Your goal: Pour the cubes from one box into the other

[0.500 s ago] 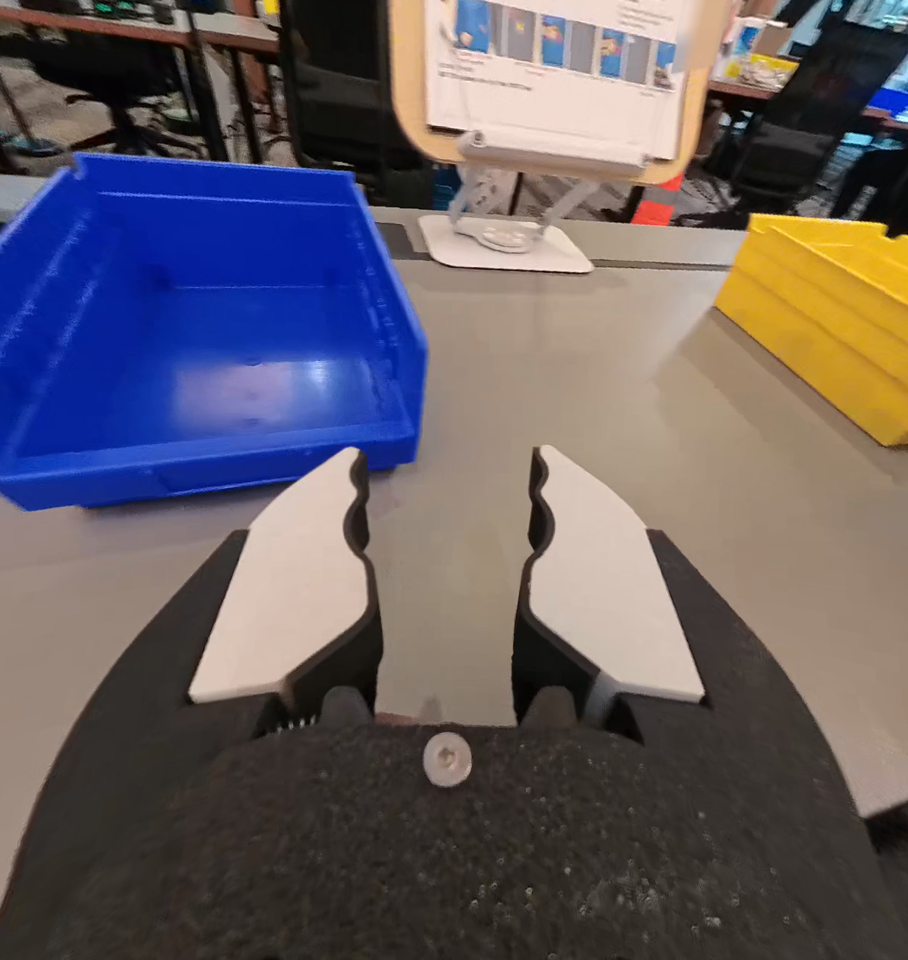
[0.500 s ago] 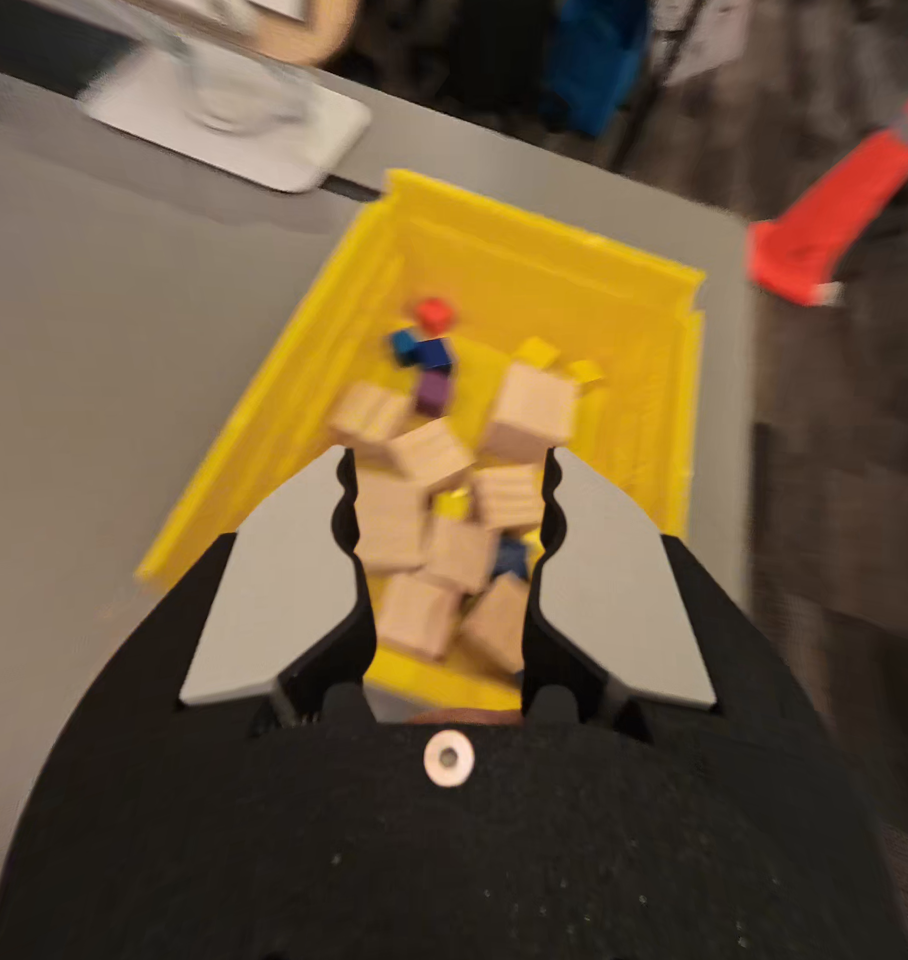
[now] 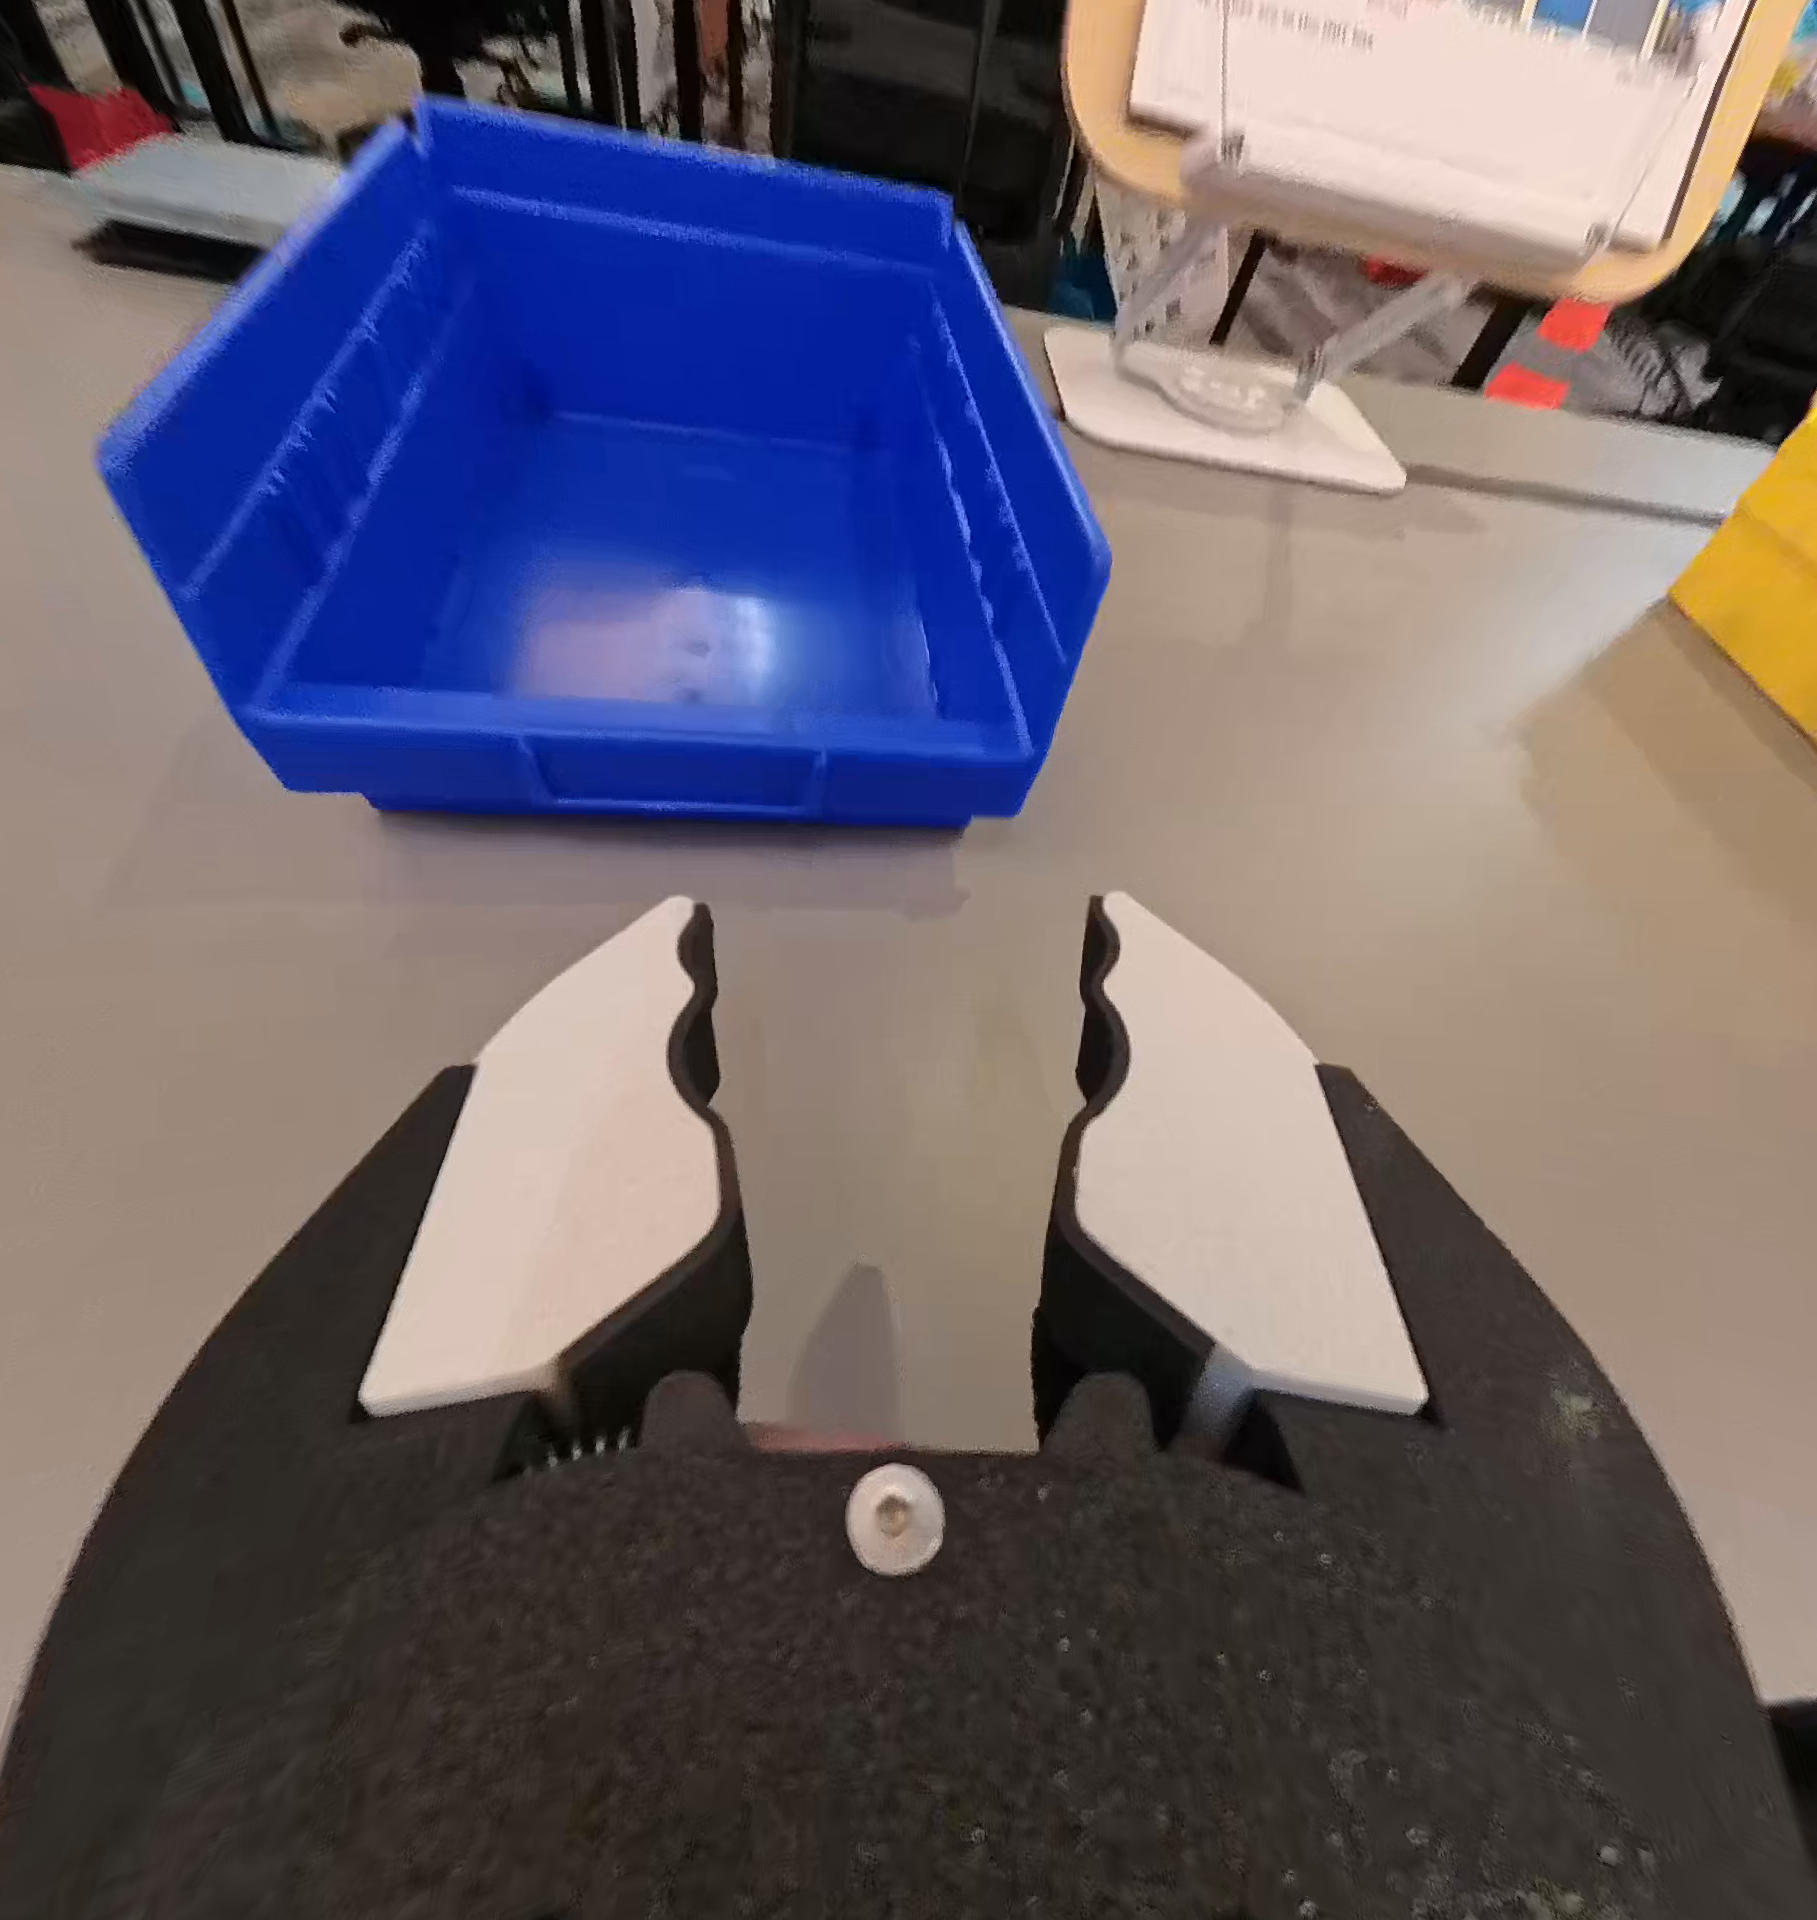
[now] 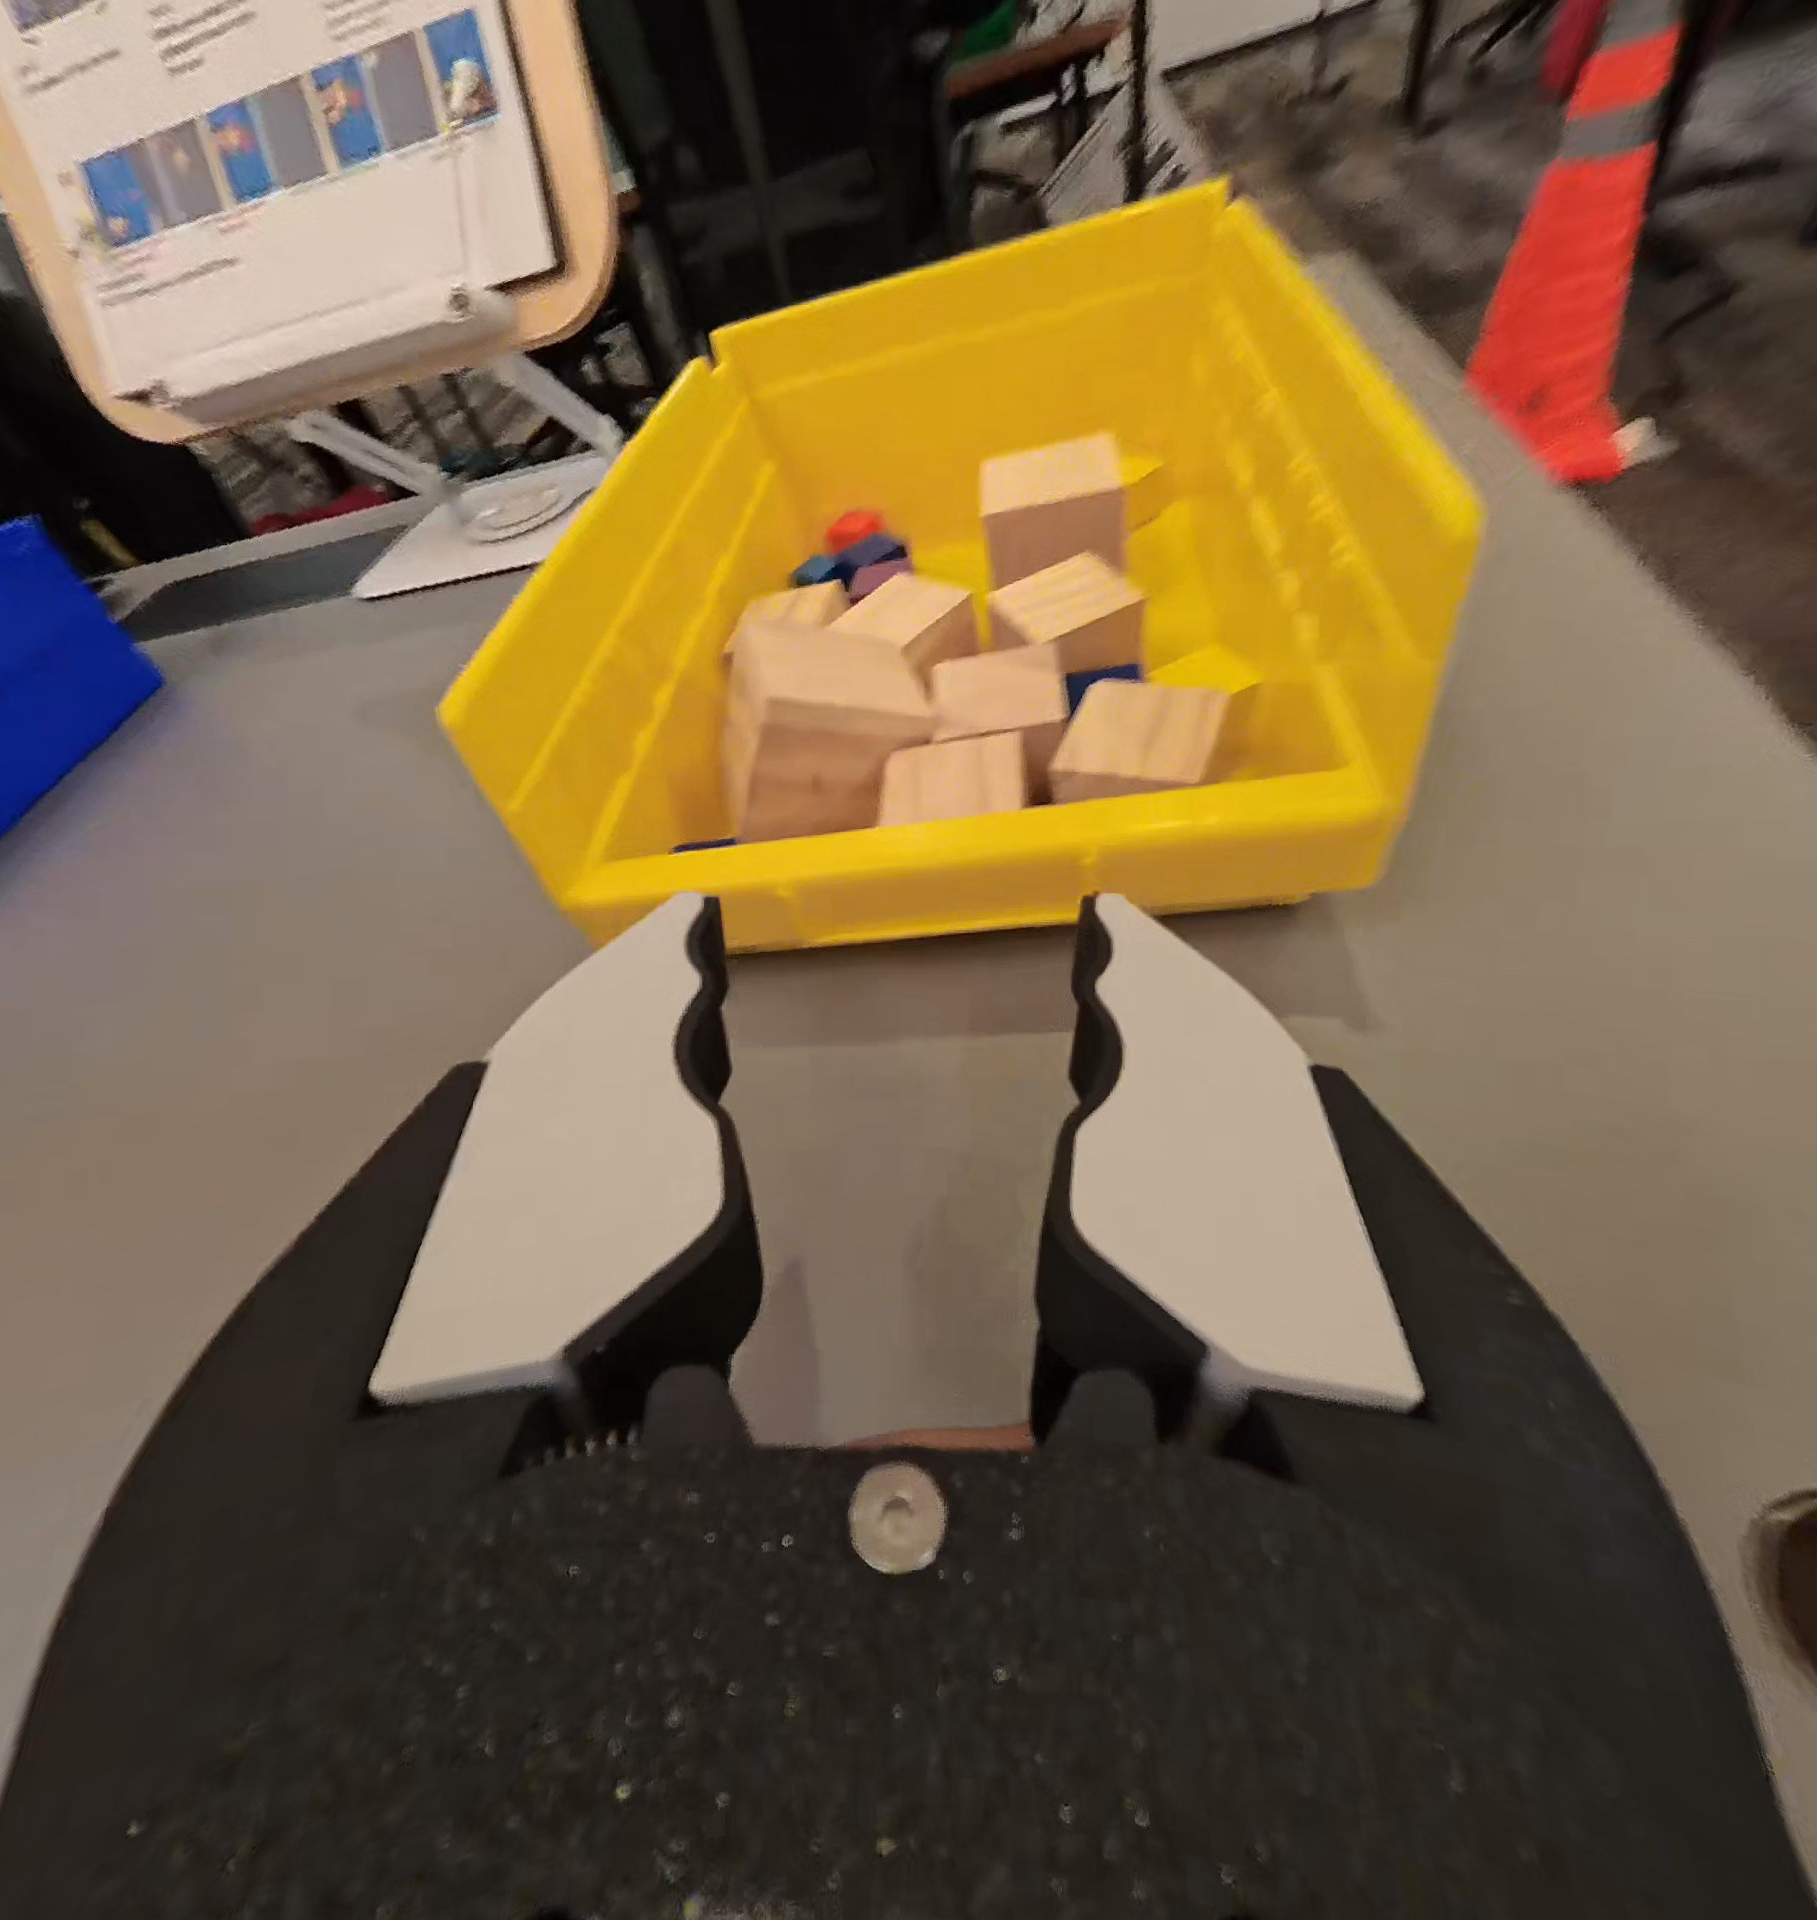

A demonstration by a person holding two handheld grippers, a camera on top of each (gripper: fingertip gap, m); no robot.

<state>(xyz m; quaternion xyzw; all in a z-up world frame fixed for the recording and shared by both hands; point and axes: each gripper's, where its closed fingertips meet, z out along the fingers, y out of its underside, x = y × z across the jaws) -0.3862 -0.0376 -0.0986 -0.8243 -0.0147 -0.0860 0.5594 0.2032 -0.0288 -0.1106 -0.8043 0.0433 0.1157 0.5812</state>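
The pour is not yet underway. The yellow plastic bin (image 4: 987, 862) is sitting flat on the grey table (image 4: 260, 987), holding a heap of pale wooden cubes (image 4: 945, 686) with a few small coloured cubes (image 4: 862, 551) behind them. The right gripper (image 4: 899, 914) is hovering just short of the bin's front lip, jaws apart and gripping nothing. The blue plastic bin (image 3: 665, 774) is standing empty, and the left gripper (image 3: 899, 914) is facing it, likewise spread and empty. Grasping, lifting and tipping all appear left to do.
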